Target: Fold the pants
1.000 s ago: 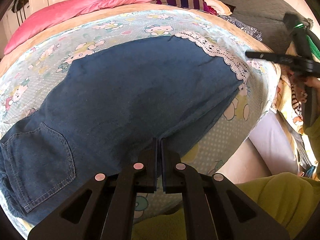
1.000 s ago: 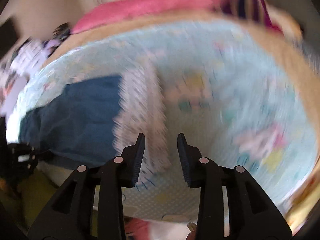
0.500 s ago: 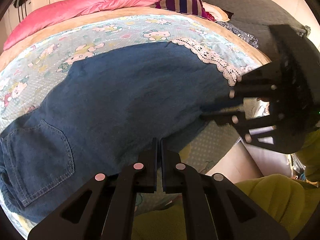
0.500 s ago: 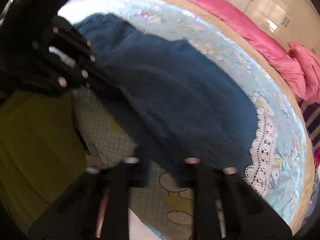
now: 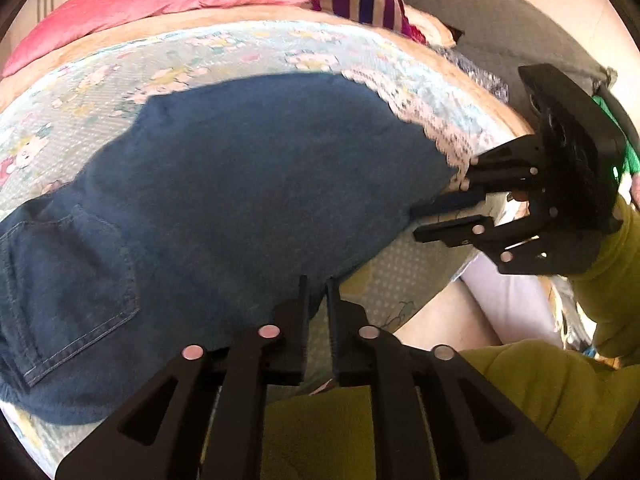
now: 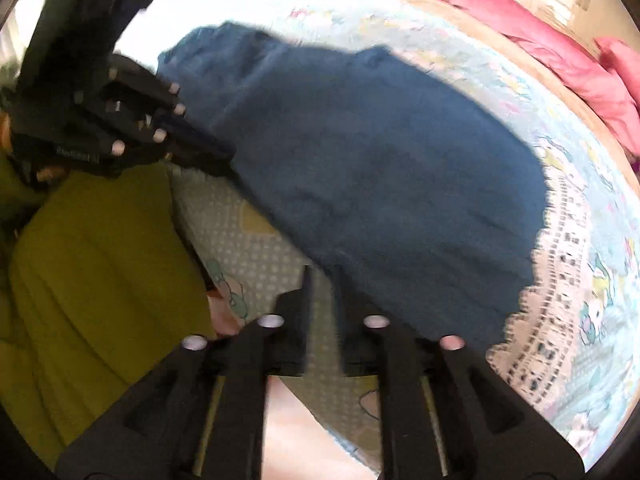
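Your left tool [image 5: 316,292] pinches the near edge of the denim pants [image 5: 240,200], spread mid-frame across the bed [image 5: 120,64]; your right tool [image 6: 320,280] closes on the hem-end edge, ready to fold.

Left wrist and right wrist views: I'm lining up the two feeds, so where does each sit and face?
Left wrist: rides the left gripper, facing across the pants toward pink bedding; right gripper shows at right.
Right wrist: rides the right gripper, facing the pants' near edge; left gripper and green sleeve at left.
Shared: pants, lace hem, cartoon-print sheet.
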`<state>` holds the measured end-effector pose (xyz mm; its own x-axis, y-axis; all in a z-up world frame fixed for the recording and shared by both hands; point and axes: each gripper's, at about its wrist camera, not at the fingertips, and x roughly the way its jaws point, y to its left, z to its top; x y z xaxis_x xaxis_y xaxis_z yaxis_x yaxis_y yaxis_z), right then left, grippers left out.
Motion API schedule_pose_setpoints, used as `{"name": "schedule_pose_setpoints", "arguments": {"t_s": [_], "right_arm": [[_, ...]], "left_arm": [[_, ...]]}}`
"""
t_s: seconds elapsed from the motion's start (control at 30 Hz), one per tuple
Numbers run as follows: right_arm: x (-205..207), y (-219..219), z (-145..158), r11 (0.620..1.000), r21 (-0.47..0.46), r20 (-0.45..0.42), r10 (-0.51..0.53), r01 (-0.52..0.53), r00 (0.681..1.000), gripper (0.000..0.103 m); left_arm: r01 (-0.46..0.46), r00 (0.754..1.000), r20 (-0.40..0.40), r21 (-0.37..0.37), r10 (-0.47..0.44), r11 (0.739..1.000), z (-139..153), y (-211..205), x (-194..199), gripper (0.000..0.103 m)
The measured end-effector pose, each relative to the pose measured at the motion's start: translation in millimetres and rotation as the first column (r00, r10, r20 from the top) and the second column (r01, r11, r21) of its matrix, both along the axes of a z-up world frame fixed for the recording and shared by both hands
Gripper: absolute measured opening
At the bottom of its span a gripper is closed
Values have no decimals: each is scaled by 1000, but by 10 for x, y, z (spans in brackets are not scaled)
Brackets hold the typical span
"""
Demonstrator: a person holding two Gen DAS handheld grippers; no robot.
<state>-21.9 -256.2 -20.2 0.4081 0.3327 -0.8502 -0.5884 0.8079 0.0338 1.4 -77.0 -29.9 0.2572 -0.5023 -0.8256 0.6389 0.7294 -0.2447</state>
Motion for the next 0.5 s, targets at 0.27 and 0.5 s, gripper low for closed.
{"name": "schedule_pose_setpoints", "arguments": {"t_s": [0.27, 0.5], "right_arm": [[247, -571, 202, 956, 81, 37, -287, 283, 957, 40], [297, -751, 96, 912, 103, 2, -399, 396, 917, 51]], "left_arm": [[-275, 952, 118, -82, 284, 958, 463, 837, -2, 67], [-609, 776, 197, -12, 599, 793, 482, 1569, 132, 89]]}}
